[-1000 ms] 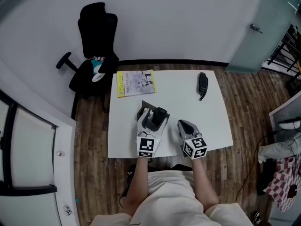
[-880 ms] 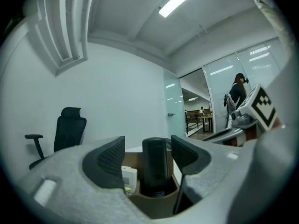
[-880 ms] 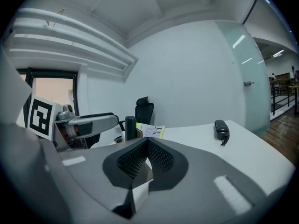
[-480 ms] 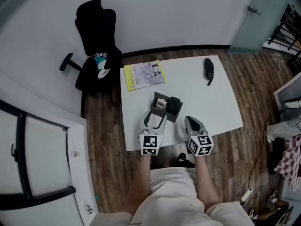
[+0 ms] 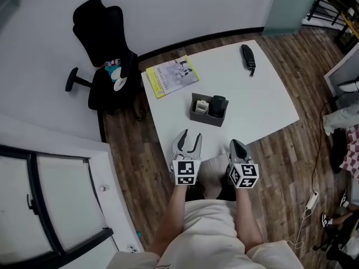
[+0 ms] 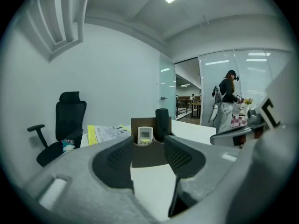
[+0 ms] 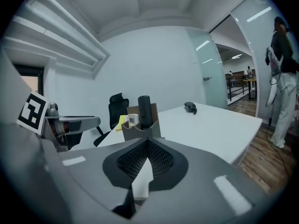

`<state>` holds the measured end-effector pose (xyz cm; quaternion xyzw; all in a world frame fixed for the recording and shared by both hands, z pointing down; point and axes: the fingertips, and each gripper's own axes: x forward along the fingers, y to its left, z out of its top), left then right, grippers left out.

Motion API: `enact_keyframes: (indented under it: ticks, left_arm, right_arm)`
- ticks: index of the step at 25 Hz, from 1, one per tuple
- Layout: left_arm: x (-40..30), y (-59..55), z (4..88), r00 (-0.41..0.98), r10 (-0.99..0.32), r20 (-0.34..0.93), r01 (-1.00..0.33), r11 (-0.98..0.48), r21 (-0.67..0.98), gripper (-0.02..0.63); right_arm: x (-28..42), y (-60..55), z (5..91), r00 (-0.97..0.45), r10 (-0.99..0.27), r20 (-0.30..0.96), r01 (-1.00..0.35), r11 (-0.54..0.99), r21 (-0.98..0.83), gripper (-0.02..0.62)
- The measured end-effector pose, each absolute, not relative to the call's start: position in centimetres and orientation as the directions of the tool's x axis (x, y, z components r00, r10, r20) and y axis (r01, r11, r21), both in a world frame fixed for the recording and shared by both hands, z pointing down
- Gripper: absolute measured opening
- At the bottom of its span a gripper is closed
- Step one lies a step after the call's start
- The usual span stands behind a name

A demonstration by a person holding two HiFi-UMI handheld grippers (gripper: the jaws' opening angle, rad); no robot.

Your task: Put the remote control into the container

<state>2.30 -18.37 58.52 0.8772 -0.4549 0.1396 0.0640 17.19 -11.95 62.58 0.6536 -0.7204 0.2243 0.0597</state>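
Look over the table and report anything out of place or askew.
Nothing is spilled or damaged. The container stands upright with a white remote and a black remote in it. Only a black device lies loose near the far right corner of the table, outside the container.

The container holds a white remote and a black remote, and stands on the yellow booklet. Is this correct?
Not on it. The container holds the white remote and the black remote, but stands on the table, apart from the yellow booklet, as the head view shows.
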Motion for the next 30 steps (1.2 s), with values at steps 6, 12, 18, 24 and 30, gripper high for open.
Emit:
enact_keyframes:
  ticks: [6,12,18,24,30]
  left_arm:
    - [-0.8,-16.5,60.6,0.548,-0.758,0.353,-0.813,-0.583,0.011,0.167]
    - [-2.3,-14.7,62.0,0.522,-0.751,0.405,-0.834,-0.549,0.057,0.137]
    - [-2.0,-12.8,61.0,0.519,-0.759,0.394,-0.838,-0.542,0.06,0.069]
    - [-1.7,-10.5,61.1,0.495,-0.756,0.428,-0.849,-0.526,0.052,0.006]
    - [-1.3,-9.3,60.8,0.494,-0.749,0.442,-0.843,-0.537,0.03,0.006]
  right_arm:
    - [15.5,-8.3,64.1,-0.041,-0.912,0.409,-0.967,-0.067,-0.246,0.002]
    - [14.6,-7.7,63.1,-0.06,-0.911,0.408,-0.973,-0.037,-0.227,0.002]
    - [14.6,-7.0,61.6,-0.111,-0.905,0.411,-0.975,0.019,-0.22,0.002]
    - [13.9,-5.5,62.0,-0.183,-0.872,0.454,-0.971,0.088,-0.222,0.002]
    - [13.4,-4.8,60.7,-0.196,-0.878,0.437,-0.975,0.128,-0.18,0.002]
